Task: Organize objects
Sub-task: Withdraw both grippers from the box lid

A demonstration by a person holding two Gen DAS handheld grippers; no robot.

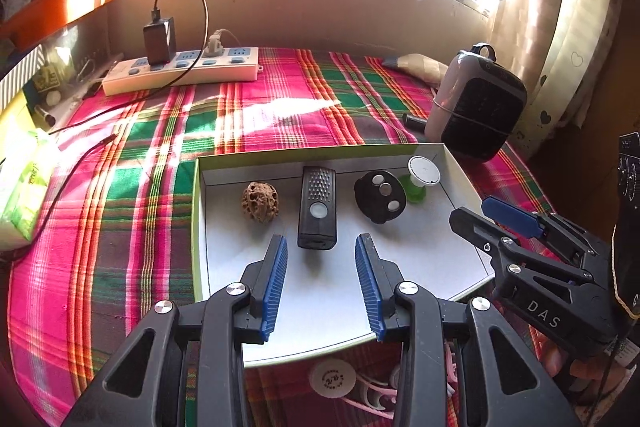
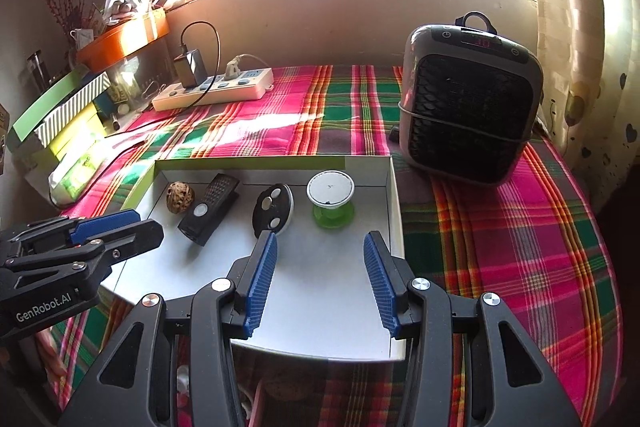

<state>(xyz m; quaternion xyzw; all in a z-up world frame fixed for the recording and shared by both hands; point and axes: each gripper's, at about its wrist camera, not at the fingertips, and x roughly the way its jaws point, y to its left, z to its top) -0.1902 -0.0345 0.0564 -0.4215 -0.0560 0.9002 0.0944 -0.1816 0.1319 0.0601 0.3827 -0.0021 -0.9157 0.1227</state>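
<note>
White box [image 1: 460, 187]: lying on the plaid cloth [image 1: 120, 227].
Contents: walnut [image 1: 259, 201], black remote [image 1: 317, 213], black disc [image 1: 378, 196], green spool [image 1: 420, 179], lined along the far wall.
Left gripper [image 1: 321, 283]: apart, empty, over the near edge.
Right gripper [image 2: 320, 281]: apart, empty.
Progress: probably almost finished; pink things under the near edge maybe left.

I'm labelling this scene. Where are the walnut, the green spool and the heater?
walnut [image 1: 259, 202]: left wrist view, middle of its wrinkled shell.
green spool [image 2: 330, 201]: right wrist view, edge of its white top.
heater [image 2: 472, 107]: right wrist view, centre of black grille.
</note>
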